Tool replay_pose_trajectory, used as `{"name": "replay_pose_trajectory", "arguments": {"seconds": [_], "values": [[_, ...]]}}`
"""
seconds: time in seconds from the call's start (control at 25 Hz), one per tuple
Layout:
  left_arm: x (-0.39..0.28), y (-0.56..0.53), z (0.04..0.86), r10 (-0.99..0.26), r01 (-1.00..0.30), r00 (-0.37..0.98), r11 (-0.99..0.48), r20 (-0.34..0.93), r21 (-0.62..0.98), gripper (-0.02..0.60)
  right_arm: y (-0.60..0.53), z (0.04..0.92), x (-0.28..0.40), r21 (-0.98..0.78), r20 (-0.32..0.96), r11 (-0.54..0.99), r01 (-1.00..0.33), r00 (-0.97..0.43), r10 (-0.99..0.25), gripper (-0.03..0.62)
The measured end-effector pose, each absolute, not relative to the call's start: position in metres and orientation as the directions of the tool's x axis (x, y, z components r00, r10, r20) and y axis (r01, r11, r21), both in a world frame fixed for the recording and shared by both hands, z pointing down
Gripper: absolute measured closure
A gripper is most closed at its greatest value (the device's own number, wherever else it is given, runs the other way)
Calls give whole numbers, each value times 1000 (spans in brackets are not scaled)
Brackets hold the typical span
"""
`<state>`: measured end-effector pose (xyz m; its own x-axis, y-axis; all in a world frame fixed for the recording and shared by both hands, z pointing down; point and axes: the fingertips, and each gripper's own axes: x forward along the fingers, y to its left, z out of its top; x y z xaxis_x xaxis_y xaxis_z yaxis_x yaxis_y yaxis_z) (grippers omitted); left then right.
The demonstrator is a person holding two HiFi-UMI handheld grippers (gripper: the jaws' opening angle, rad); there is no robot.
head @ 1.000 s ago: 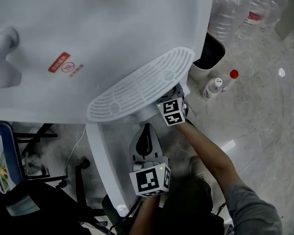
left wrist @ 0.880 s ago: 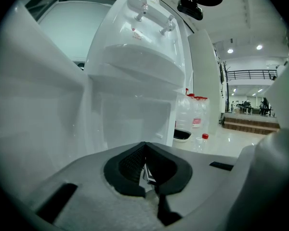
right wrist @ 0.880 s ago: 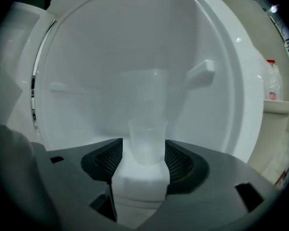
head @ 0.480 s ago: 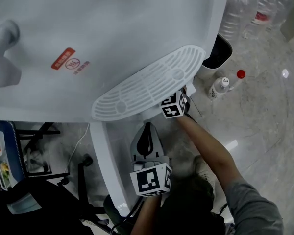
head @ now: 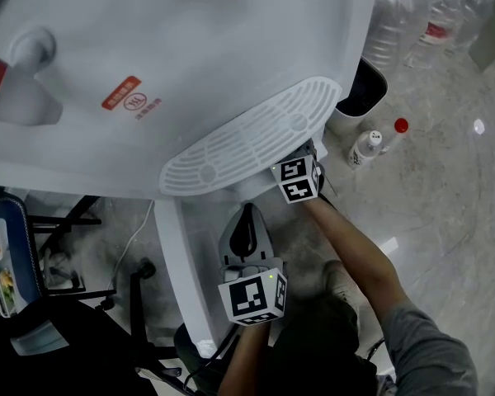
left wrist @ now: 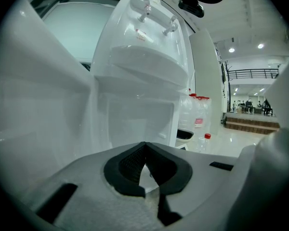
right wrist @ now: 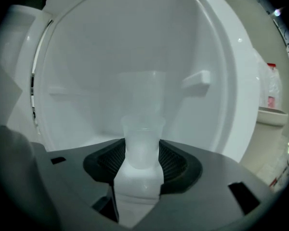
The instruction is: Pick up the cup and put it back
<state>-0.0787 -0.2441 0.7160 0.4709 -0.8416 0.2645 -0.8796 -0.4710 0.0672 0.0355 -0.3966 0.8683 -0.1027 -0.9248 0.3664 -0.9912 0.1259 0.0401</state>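
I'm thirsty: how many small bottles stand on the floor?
2: a white-capped bottle beside the black bin, a red-capped bottle just right of it. More may hide behind the dispenser.

head: overhead, steeply down | gripper views: close, facing dispenser (head: 231,48) | shared: dispenser front

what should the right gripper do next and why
Probably finish closing, then lift gently: the right gripper has just been closing its jaws with the translucent cup between them inside the water dispenser recess, and a firm pinch isn't evident yet.
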Motion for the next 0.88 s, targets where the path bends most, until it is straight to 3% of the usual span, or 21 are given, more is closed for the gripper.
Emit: {"name": "replay_pose_trajectory", "arguments": {"seconds": [0.88], "values": [[-53,-205,643,-723,-752,654,-653,222,90,572,-205,691,59,-56,214,148,-987,-156,-964,379]]}}
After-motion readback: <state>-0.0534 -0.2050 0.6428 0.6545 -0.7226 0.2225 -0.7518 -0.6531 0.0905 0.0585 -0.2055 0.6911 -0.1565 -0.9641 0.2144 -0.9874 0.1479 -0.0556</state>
